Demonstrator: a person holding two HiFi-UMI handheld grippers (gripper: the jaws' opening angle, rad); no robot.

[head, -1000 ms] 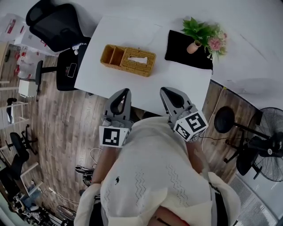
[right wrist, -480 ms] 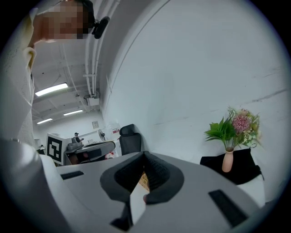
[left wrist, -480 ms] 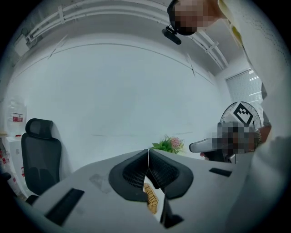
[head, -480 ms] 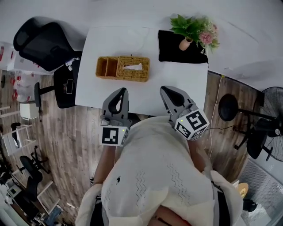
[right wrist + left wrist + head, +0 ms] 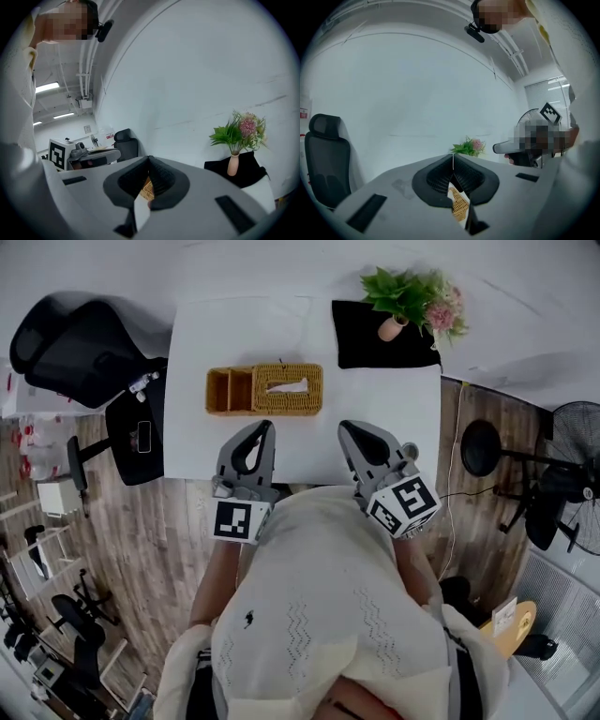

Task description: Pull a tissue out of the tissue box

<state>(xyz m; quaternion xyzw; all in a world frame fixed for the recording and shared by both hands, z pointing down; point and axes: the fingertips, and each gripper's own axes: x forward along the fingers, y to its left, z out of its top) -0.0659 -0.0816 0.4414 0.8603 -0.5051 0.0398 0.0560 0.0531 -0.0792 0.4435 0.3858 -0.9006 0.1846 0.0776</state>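
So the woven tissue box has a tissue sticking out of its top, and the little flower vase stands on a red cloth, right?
Nearly. The cloth under the flower vase is black, not red; the head view shows it at the far corner of the white table. The rest holds: the woven tissue box has a tissue sticking out of its top.

Head view: high above the person, facing steeply down, far off; takes in the whole table and both grippers. Left gripper view: rides on the left gripper, low, roughly level, looks along its jaws across the table to the white wall; jaws very near. Right gripper view: same setup on the right gripper. All three share the wicker tissue box and potted plant; each gripper view catches the other gripper sideways.
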